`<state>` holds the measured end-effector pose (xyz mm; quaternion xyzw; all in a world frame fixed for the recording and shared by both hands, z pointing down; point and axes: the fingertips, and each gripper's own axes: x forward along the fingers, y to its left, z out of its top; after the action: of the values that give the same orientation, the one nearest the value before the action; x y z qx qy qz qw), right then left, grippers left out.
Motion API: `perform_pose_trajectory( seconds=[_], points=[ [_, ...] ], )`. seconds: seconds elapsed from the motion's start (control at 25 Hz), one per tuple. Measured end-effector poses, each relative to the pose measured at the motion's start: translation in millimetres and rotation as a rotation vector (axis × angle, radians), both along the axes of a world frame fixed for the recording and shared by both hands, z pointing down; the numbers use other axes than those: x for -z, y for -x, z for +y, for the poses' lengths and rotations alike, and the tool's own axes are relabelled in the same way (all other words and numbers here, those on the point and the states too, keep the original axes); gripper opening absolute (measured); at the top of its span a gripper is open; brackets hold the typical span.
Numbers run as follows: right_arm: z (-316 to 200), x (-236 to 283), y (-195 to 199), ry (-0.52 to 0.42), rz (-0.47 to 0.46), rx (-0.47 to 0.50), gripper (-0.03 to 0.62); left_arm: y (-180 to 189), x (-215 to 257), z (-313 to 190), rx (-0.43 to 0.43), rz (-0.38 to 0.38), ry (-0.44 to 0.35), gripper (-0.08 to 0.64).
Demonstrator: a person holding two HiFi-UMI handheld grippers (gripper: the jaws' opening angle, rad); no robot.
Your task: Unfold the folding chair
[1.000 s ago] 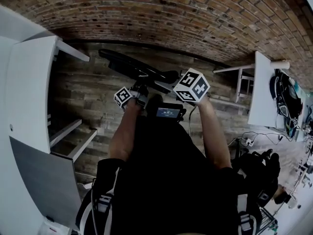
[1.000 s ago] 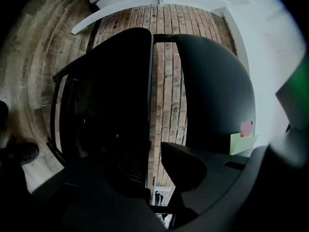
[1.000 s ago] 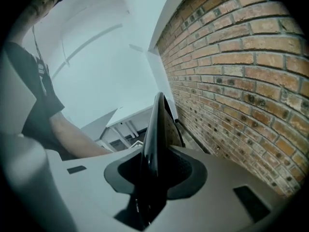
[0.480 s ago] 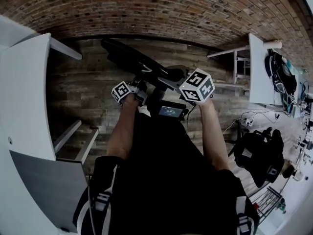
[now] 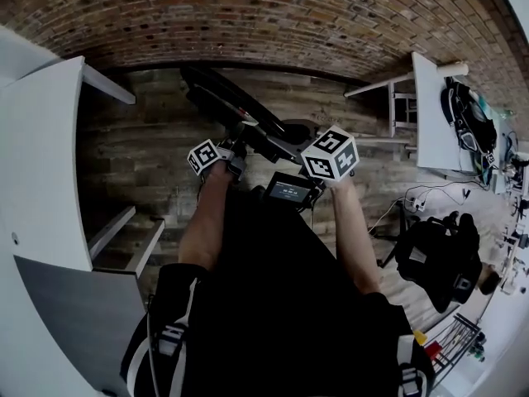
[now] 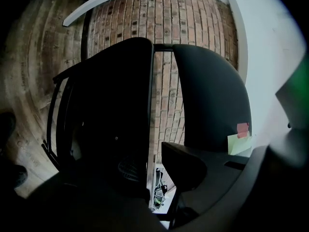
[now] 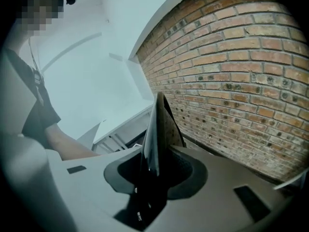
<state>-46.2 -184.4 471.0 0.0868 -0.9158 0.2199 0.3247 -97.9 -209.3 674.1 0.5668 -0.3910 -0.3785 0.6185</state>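
The black folding chair [image 5: 241, 112] is tilted in front of me, close to the brick wall [image 5: 273, 23]. It's partly open: its two dark padded panels [image 6: 113, 105] are spread apart, and brick shows through the narrow gap between them.

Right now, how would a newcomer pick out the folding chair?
Start at the brick wall; below it, over the wood floor between the white shelf unit and the white table, is the folding chair. Unlike that white furniture it is black, and the right gripper clamps its edge.
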Motion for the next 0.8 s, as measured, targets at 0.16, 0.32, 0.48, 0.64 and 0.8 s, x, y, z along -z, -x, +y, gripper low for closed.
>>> perform_pose_trajectory(
  seconds=[0.16,0.32,0.48,0.64,0.8],
  points=[
    [5,1,-14,0.047,-0.017,-0.083,0.114,-10,2,8,0.007,0.001,-0.002,0.089],
    [11,2,-40,0.069,-0.037,-0.14,0.117,-31,2,13,0.014,-0.016,-0.013,0.089],
    [16,0,-55,0.095,-0.043,-0.177,0.121,-44,0,18,0.061,-0.045,0.01,0.1],
    [18,1,-51,0.101,-0.049,-0.189,0.124,-37,1,19,0.149,-0.042,0.016,0.1],
    [28,0,-41,0.115,-0.047,-0.185,0.132,-26,2,30,0.226,0.006,0.014,0.11]
  ],
)
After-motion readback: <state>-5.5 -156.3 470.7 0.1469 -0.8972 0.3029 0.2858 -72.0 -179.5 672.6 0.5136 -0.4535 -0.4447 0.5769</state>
